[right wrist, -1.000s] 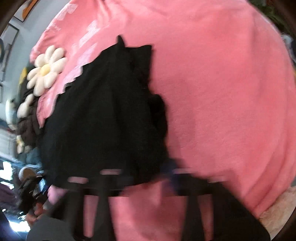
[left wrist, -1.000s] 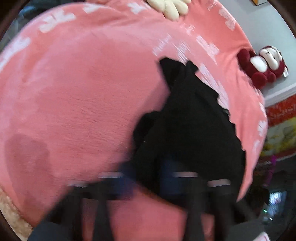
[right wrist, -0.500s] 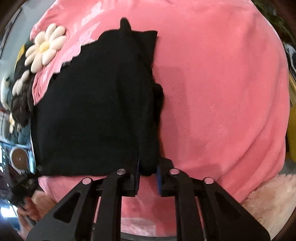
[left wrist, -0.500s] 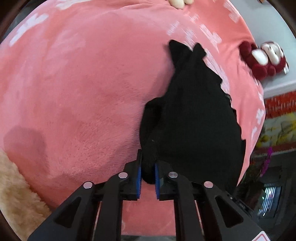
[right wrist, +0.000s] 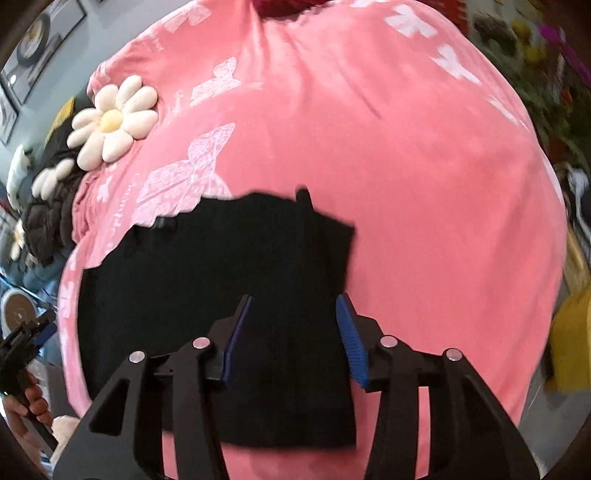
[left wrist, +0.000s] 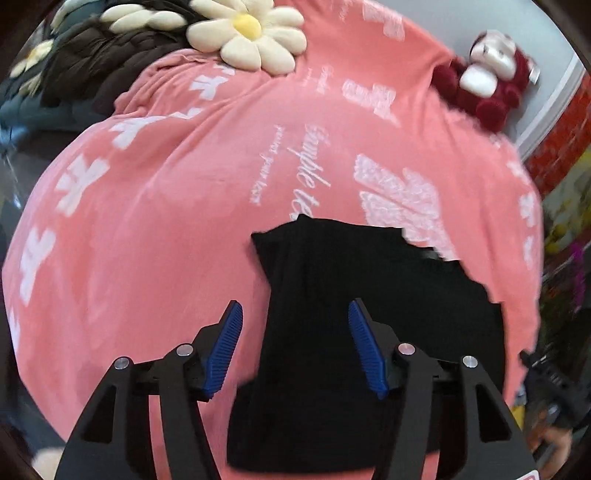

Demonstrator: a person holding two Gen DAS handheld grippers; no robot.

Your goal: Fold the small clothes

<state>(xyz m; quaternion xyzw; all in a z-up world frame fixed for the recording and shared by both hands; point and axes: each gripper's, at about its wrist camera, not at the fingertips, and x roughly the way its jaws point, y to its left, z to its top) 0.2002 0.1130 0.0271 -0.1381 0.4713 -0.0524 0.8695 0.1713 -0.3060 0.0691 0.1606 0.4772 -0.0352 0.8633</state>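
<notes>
A small black garment (left wrist: pixel 362 332) lies flat on the pink blanket (left wrist: pixel 166 221); it also shows in the right wrist view (right wrist: pixel 207 280). A folded strip runs along one side edge. My left gripper (left wrist: pixel 295 347) is open and empty, its blue pads apart over the garment's left edge. My right gripper (right wrist: pixel 293 339) is open and empty, its pads apart over the garment's right folded edge. Neither holds the cloth.
A daisy-shaped cushion (left wrist: pixel 247 33) and a dark jacket (left wrist: pixel 99 62) lie at the far left of the bed. A red plush toy (left wrist: pixel 484 81) sits at the far right by the wall. The blanket (right wrist: pixel 424 166) spreads wide around the garment.
Both grippers were shut on the garment's near edge half a second ago; now both have opened, let go and lifted back. The garment lies flatter on the blanket.
</notes>
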